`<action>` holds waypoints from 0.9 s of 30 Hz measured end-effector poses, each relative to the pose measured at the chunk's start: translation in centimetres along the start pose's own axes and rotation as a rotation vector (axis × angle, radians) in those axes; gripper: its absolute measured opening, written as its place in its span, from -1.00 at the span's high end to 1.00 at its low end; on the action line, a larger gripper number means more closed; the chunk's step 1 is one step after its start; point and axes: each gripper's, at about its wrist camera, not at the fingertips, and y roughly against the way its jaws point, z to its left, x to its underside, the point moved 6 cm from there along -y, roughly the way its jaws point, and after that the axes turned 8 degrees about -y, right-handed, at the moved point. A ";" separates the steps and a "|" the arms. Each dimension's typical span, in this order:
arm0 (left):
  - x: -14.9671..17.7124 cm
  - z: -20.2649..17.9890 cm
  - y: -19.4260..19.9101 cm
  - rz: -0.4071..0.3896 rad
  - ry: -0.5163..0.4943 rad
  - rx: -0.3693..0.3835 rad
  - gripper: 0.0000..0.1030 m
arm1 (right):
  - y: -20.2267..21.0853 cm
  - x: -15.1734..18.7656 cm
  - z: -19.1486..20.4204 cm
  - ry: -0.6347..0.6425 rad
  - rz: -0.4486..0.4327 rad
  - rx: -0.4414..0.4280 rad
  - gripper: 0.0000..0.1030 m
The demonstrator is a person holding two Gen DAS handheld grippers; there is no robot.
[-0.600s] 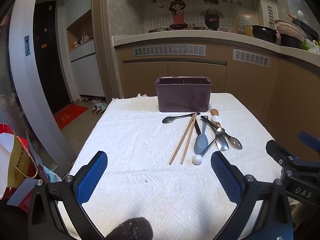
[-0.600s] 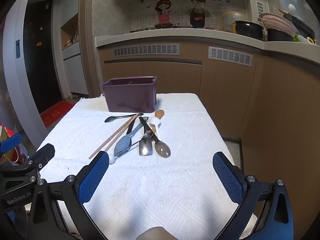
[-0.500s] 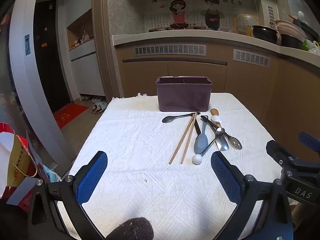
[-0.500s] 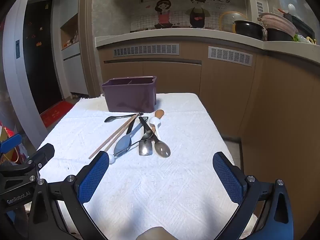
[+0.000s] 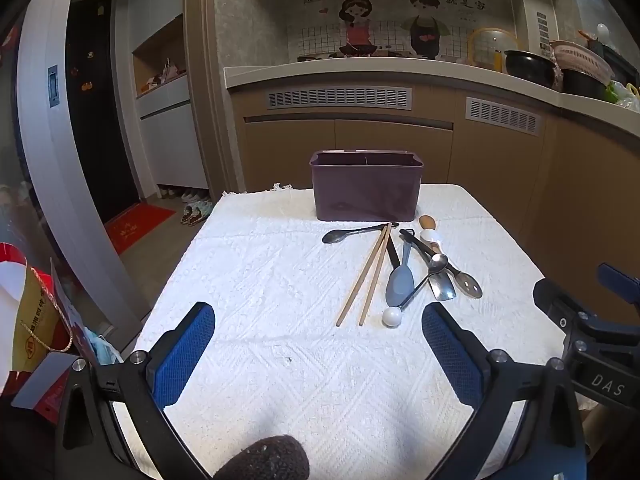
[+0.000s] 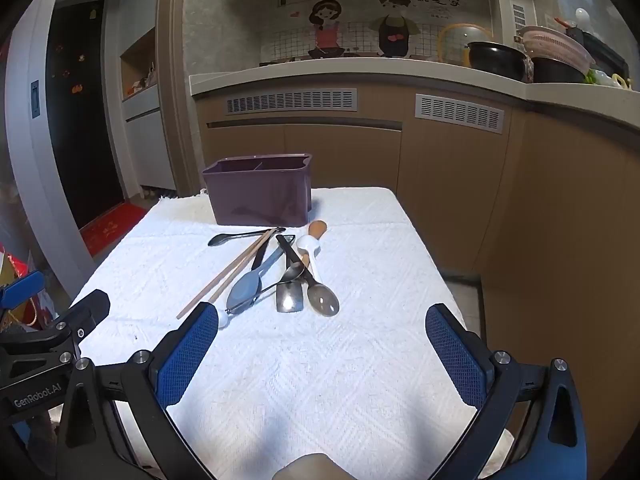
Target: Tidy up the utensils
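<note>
Both the left gripper [image 5: 318, 344] and the right gripper [image 6: 322, 342] are spread wide and hold nothing, above the near edge of the bench [image 5: 260, 264]. The purple box [image 5: 366, 186] stands at the far edge; chopsticks [image 5: 366, 274] and spoons [image 6: 296, 276] lie heaped just before it.

White letters "DAS" stood on the black body of the right gripper [image 5: 592, 344], seen at the right edge of the left wrist view. In the right wrist view, "GenRobot.AI" stood in pale letters on the black body of the left gripper [image 6: 40, 364] at the left edge. On the wall above the counter [image 6: 360, 66], dark Chinese characters ran in two rows over the cartoon cook sticker [image 6: 394, 26]; they were too small to read with certainty.
</note>
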 end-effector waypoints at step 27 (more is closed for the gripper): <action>0.3 -0.1 0.1 0.009 0.009 0.009 -1.00 | 0.3 0.0 -0.2 0.003 0.002 0.001 -1.00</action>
